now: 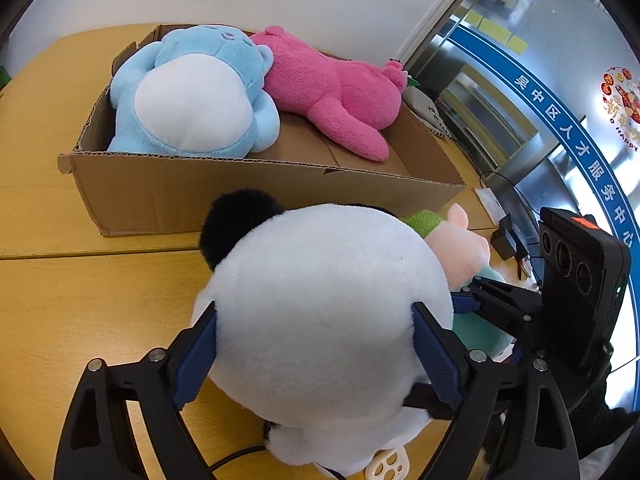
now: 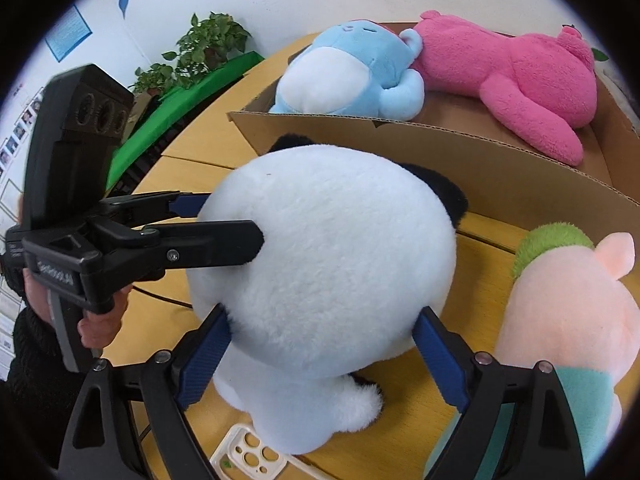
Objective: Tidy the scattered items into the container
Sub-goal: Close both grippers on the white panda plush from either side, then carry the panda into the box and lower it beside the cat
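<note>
Both grippers close around the panda plush on the wooden table, right in front of the cardboard box.

The cardboard box [image 1: 168,196] holds a blue plush [image 1: 192,92] and a pink plush [image 1: 340,92]. The panda plush [image 1: 320,300] sits outside it, its face hidden. The left gripper [image 1: 316,354] and right gripper [image 2: 324,354] stand wide, blue pads pressed into the white head from two sides. A pig plush [image 2: 568,320] beside it is cut off by the frame. A phone case [image 2: 248,458] peeks from under the panda.
</note>
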